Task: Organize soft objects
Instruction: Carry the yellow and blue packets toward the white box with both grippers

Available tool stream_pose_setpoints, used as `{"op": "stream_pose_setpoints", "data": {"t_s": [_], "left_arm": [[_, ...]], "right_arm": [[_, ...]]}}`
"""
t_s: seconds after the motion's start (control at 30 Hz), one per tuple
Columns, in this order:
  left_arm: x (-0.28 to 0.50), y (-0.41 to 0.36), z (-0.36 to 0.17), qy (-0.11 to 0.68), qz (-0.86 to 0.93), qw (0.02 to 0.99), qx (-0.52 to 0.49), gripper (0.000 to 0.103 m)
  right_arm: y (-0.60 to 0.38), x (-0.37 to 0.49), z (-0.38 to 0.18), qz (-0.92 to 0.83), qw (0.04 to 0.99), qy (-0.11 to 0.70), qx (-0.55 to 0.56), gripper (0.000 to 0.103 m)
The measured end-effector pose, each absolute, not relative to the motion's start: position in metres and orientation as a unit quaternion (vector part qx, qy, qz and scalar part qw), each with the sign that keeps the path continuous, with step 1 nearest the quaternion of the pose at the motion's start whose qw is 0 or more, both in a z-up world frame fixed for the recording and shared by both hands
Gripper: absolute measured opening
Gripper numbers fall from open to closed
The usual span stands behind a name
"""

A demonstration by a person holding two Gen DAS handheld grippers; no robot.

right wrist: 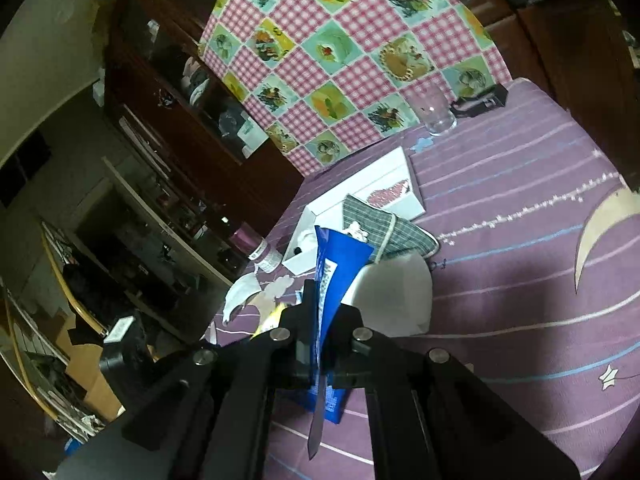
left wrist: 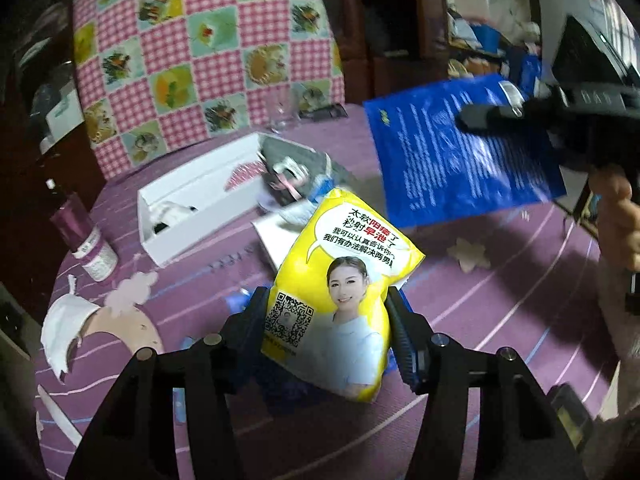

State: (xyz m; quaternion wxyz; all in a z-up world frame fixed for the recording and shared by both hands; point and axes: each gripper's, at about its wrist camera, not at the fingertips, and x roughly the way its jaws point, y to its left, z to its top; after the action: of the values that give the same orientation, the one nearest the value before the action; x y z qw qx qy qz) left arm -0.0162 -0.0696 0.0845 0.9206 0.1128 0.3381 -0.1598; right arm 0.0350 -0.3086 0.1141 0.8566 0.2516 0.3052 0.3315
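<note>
Fingers (left wrist: 402, 336) around yellow pack (left wrist: 340, 300)

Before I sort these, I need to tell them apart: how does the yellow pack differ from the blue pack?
The yellow pack is puffy and shows a woman's photo and a QR code; the blue pack is flat with white text only. The yellow pack sits in the left hand-held gripper, gripped at its sides; the blue pack is pinched edge-on in the right hand-held gripper. Both are soft and held above the purple cloth.

A purple striped bedspread (right wrist: 520, 240) meets a pink checked cloth (right wrist: 340, 60) beside dark wooden shelves (right wrist: 168, 92).
</note>
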Motion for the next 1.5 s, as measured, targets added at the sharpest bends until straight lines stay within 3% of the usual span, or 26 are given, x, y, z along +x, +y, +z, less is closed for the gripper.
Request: {"op": "stream_pose_setpoints", "data": {"t_s": [0.57, 0.83, 1.2, 1.5], "left_arm": [[0.037, -0.035, 0.13, 0.336, -0.097, 0.935, 0.057, 0.056], [0.082, -0.017, 0.149, 0.325, -0.064, 0.943, 0.022, 0.056], [0.147, 0.0, 0.148, 0.32, -0.013, 0.947, -0.005, 0.056], [0.203, 0.024, 0.112, 0.354, 0.031, 0.933, -0.051, 0.056]], "right_arm": [[-0.267, 0.07, 0.17, 0.322, 0.858, 0.33, 0.226, 0.004], [-0.26, 0.128, 0.18, 0.3, 0.847, 0.337, 0.282, 0.004], [-0.252, 0.201, 0.17, 0.298, 0.83, 0.332, 0.335, 0.004], [-0.227, 0.275, 0.123, 0.294, 0.812, 0.372, 0.339, 0.004]]}}
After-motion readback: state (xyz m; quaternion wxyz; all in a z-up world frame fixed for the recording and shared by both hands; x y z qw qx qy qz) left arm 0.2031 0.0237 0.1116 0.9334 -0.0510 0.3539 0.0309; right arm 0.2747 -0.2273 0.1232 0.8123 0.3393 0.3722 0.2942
